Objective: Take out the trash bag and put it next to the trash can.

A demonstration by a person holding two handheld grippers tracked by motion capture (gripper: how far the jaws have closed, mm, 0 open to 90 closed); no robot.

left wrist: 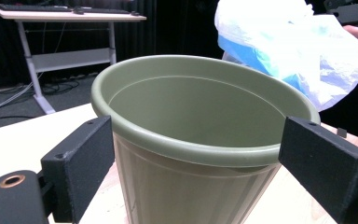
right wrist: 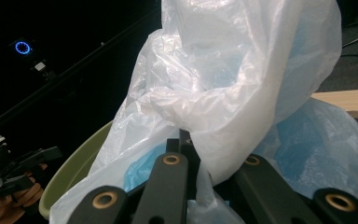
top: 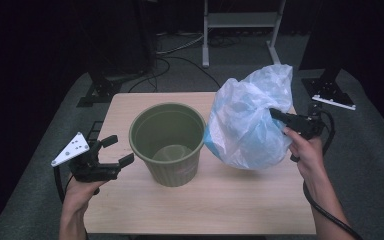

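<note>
An olive-green ribbed bin stands upright in the middle of the wooden table. Its inside looks bare. My left gripper hovers just left of the bin, open, and its jaws frame the bin's rim with gaps on both sides. A crumpled translucent white-and-blue plastic bag hangs to the right of the bin, with its lower part near the tabletop. My right gripper is shut on the bag's right side. The bag's film bunches over the closed right gripper.
A white desk frame stands on the grey floor behind the table, with cables beside it. Black stands with base plates flank the table's far corners. The front half of the tabletop is bare wood.
</note>
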